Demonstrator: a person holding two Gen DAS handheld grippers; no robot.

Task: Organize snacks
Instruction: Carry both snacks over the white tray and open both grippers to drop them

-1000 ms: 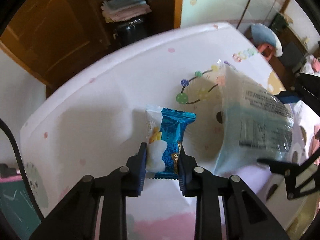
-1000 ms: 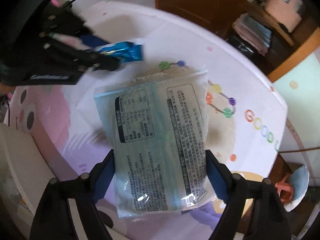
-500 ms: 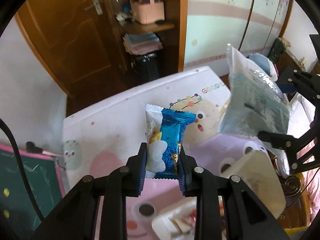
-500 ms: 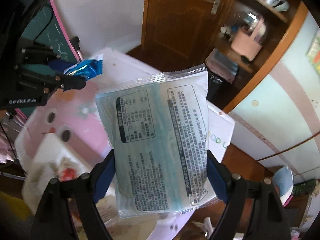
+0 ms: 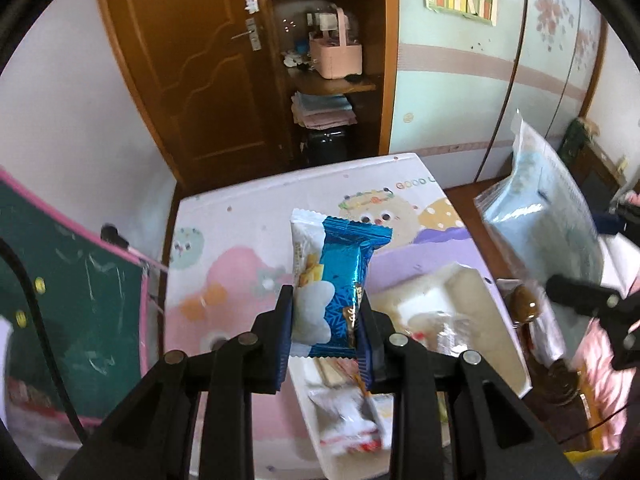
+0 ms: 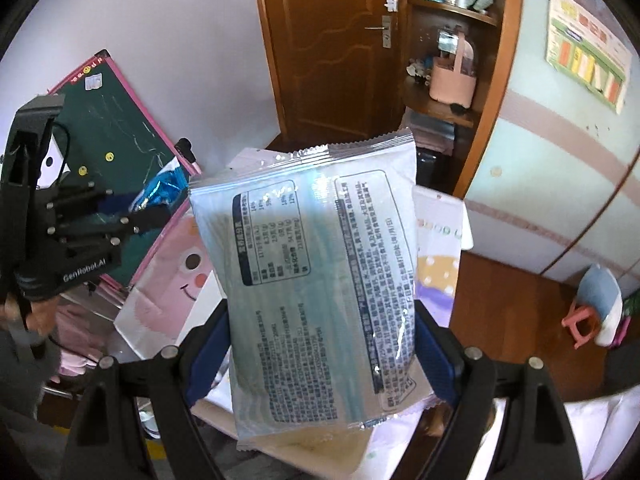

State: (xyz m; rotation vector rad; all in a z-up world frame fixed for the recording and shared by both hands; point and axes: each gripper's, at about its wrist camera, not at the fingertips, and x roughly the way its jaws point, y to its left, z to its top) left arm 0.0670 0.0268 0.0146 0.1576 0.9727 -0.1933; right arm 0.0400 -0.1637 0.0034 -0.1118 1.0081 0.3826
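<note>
My left gripper [image 5: 326, 320] is shut on a small blue-and-white snack packet [image 5: 340, 264], held upright high above the table. Below it lies a white compartment tray [image 5: 468, 280] with several wrapped snacks [image 5: 348, 412] inside. My right gripper [image 6: 320, 340] is shut on a large pale blue snack bag [image 6: 316, 272], its printed back facing the camera. In the left wrist view that bag [image 5: 548, 216] hangs at the right. The right wrist view shows the left gripper [image 6: 132, 216] at the left with the blue packet [image 6: 164, 190].
A table with a pastel cartoon cloth [image 5: 224, 272] lies below. A green chalkboard with a pink frame [image 5: 60, 280] leans at its left. Behind stand a wooden door [image 5: 200, 60] and a corner shelf [image 5: 336, 84]. A pink stool [image 6: 580, 320] stands on the floor at the right.
Both grippers have risen well above the table, each still holding its pack. The tray with snacks has come into view under the left gripper.
</note>
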